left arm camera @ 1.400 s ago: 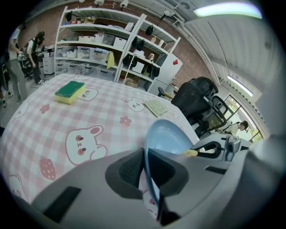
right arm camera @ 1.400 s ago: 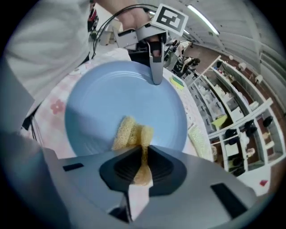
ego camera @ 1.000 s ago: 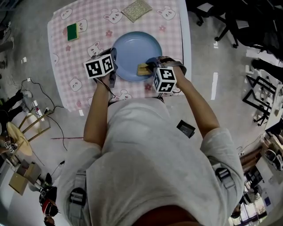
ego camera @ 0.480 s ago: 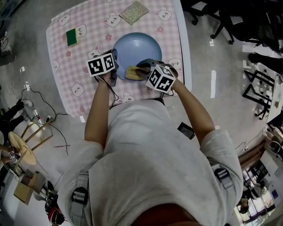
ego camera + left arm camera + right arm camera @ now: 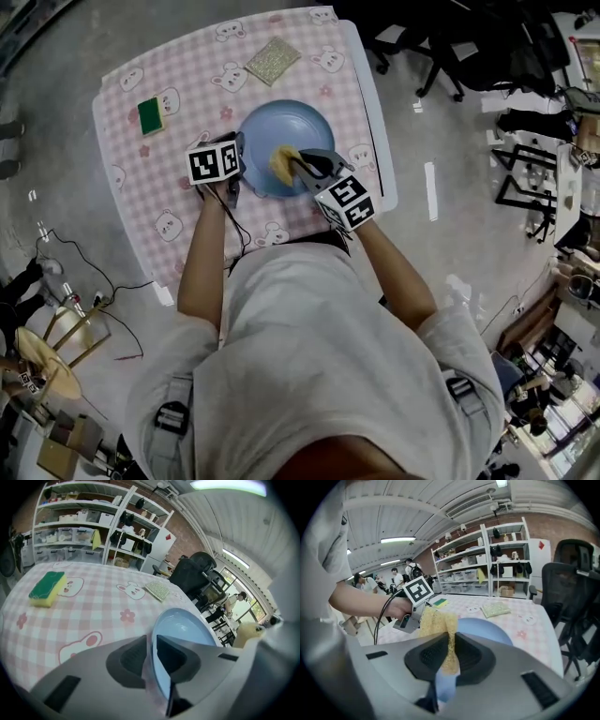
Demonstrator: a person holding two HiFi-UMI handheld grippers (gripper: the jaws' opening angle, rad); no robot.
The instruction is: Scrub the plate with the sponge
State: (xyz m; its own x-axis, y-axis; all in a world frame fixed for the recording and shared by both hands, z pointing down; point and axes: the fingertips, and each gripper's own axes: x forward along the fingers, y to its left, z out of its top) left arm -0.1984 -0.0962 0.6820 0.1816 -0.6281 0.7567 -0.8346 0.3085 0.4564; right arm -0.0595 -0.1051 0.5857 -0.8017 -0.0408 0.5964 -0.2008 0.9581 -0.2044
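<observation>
Blue plate [image 5: 292, 127] clamped in left hand-held gripper [image 5: 151, 644]; right hand-held gripper [image 5: 450, 641] pinches yellow sponge [image 5: 436, 620]; green sponge [image 5: 150, 116] aside.

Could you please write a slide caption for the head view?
Left tongs grip the rim of the blue plate; right tongs hold a yellow sponge over it, on a pink tablecloth.

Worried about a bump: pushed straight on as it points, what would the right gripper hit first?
Probably the round blue plate, against its yellow sponge; depth unclear, the left gripper lies close beyond.
</observation>
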